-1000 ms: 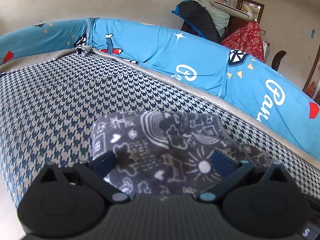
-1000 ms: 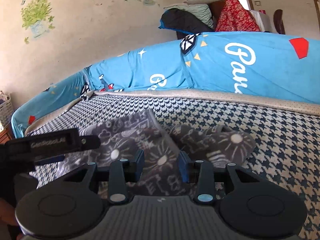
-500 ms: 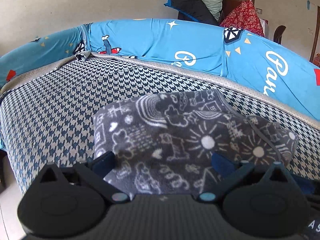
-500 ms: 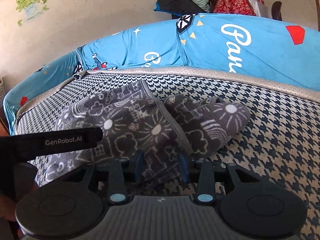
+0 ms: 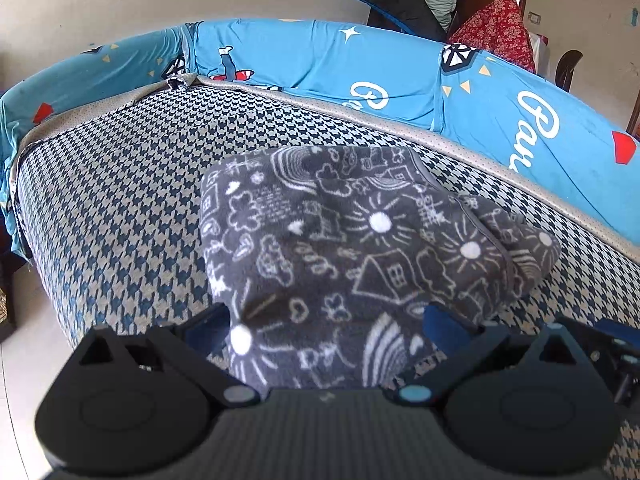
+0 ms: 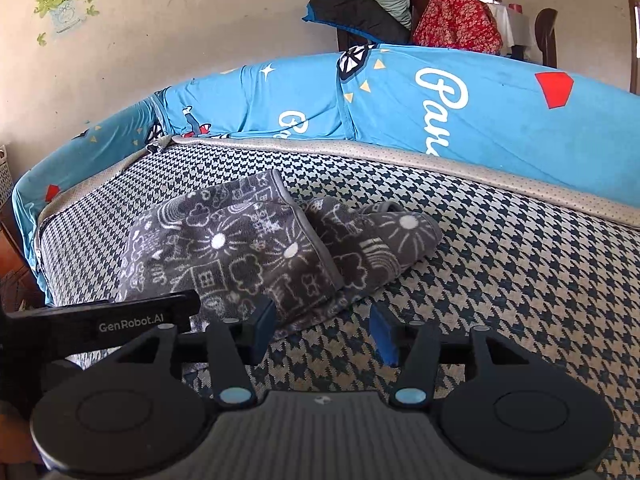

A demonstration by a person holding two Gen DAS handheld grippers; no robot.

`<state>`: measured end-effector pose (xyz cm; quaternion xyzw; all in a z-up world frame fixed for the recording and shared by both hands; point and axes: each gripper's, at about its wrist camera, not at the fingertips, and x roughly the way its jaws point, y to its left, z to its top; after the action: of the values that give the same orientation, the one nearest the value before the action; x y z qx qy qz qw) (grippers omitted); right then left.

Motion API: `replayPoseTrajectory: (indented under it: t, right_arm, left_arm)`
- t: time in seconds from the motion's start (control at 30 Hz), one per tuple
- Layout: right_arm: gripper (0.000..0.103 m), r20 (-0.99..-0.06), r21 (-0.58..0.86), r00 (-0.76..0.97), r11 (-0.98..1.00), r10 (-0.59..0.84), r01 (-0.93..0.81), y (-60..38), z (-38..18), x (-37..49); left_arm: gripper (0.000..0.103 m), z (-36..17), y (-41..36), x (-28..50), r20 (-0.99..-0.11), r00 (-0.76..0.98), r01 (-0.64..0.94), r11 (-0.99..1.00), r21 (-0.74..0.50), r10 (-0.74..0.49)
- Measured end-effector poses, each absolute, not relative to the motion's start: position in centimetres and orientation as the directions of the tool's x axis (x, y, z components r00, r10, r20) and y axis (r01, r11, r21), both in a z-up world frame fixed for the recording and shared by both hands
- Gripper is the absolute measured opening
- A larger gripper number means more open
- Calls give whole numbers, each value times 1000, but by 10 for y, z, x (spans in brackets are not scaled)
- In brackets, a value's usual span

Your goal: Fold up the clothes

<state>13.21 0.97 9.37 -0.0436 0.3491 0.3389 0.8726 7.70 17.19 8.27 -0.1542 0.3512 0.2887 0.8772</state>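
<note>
Both cameras ride just behind their grippers, tilted down across the seat (image 5: 120, 208) toward the blue backrest (image 5: 304, 60) and wall. The left view sits close over the garment (image 5: 340, 248) near the seat's front edge. The right view stands just beside it, showing the same garment (image 6: 248, 252), backrest (image 6: 460, 116) and the left gripper's body (image 6: 100, 324).

"GenRobot.AI" in white print on the black arm of the left gripper (image 6: 108, 326), seen from the right wrist view. White script on the blue sofa cover (image 6: 500, 120): "Pau" or possibly "Par", cut off at the frame edge. A second, smaller script word (image 6: 294, 124) is half hidden behind the seat cushion and cannot be read.
</note>
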Motion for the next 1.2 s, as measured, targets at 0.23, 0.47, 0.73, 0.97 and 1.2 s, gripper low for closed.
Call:
replayPoseTrajectory:
  t: [0.23, 0.47, 0.73, 0.97, 1.2]
  right_arm:
    - [64, -682, 122, 521, 782, 514, -612, -4, 93, 123]
    - [83, -697, 128, 512, 790, 502, -600, -18, 95, 119]
    - [85, -729, 73, 503, 783, 464, -617, -11, 84, 118]
    - [85, -745, 60, 489, 775, 454, -629, -6, 78, 118]
    - [85, -747, 60, 486, 773, 455, -631, -4, 75, 118]
  left_arm:
    - [103, 86, 151, 66, -713, 572, -601, 799, -27, 406]
    - [103, 83, 140, 53, -731, 552, -604, 797, -20, 400]
    - [103, 82, 133, 49, -743, 538, -612, 790, -20, 398]
    - [103, 79, 138, 48, -757, 517, -638, 770, -28, 400]
    - [103, 78, 139, 47, -758, 514, -642, 766, -29, 402]
